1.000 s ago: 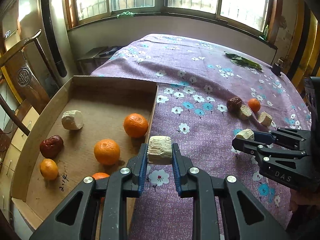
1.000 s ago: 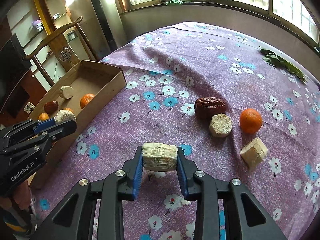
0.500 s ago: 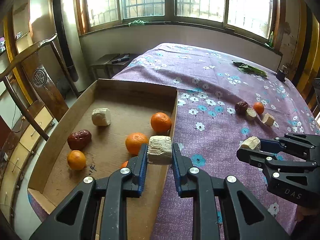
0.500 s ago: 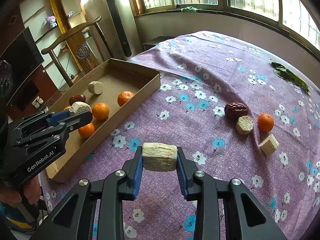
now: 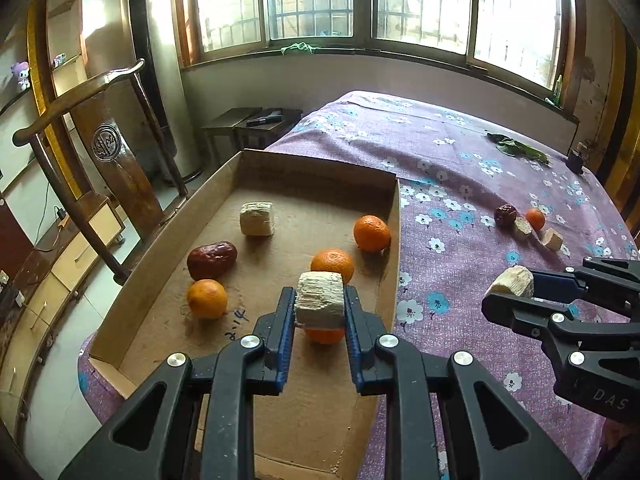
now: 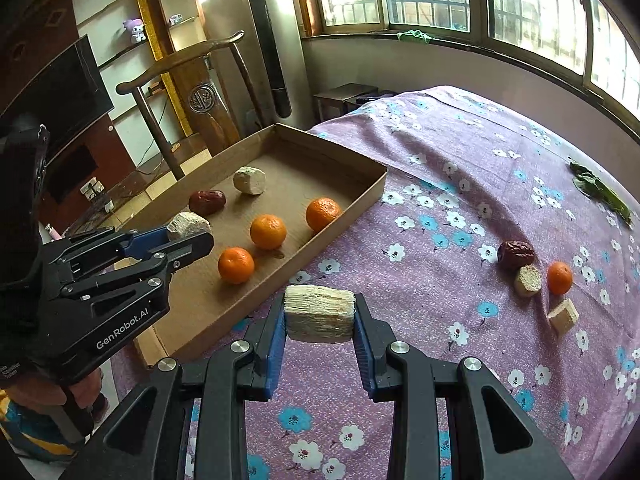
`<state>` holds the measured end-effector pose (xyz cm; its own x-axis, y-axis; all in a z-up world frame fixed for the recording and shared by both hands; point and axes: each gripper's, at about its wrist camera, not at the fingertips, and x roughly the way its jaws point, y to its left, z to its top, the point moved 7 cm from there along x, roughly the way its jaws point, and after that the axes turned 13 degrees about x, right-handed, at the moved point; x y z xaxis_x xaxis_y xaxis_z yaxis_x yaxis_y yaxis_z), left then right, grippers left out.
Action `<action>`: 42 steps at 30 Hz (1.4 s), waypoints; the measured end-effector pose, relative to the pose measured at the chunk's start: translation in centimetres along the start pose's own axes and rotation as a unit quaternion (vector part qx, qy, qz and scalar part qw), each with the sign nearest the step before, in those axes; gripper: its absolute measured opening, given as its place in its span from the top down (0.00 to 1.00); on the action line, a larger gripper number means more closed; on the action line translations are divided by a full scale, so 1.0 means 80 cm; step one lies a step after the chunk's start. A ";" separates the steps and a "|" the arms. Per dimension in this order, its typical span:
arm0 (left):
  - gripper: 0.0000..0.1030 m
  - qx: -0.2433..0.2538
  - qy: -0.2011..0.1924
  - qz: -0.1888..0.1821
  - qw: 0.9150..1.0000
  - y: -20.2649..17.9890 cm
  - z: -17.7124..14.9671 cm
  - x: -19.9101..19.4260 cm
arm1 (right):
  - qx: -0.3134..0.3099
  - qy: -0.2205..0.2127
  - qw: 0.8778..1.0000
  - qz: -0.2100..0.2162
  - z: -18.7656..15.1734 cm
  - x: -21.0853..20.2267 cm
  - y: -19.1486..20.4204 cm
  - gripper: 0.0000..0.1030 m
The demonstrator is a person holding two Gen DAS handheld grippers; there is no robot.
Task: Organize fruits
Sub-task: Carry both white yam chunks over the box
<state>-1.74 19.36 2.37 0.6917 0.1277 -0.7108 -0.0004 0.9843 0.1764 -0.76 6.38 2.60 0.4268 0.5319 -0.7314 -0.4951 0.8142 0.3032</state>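
My left gripper [image 5: 320, 308] hangs over the cardboard tray [image 5: 394, 248], inside its right wall, jaws clamped on a pale chunk [image 5: 320, 299]. My right gripper [image 6: 320, 316] grips another chunk [image 6: 320, 313] above open purple tablecloth [image 6: 420, 240] beside the tray.

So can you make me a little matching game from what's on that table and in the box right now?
Things:
1. cardboard box
2. left gripper
3. right gripper
4. green leaf

Places or states:
A. lies alone on the cloth near the window
B. holds a pale chunk above the box
C. holds a pale chunk over the flowered cloth
D. holds oranges and a date

Pairs: 1-D, 2-B, 3-C, 4-A
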 end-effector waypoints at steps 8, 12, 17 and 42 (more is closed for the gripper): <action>0.78 -0.023 0.010 0.000 1.000 0.032 -0.014 -0.001 | -0.026 0.005 1.000 0.009 0.002 0.005 0.029 0.67; 0.78 -0.033 0.015 0.008 0.999 0.050 -0.023 0.001 | -0.038 0.009 0.999 0.013 0.004 0.010 0.042 0.67; 0.78 -0.048 0.023 0.019 0.998 0.073 -0.033 0.004 | -0.053 0.017 0.998 0.019 0.004 0.022 0.059 0.67; 0.78 -0.065 0.048 0.037 0.996 0.107 -0.057 0.036 | -0.110 0.084 0.989 0.055 -0.029 0.088 0.131 0.67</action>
<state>-3.06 28.68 -1.31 0.6135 0.2045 -0.7628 -0.1463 0.9786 0.1447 -4.68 18.12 -0.82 0.2390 0.5528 -0.7983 -0.6924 0.6734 0.2590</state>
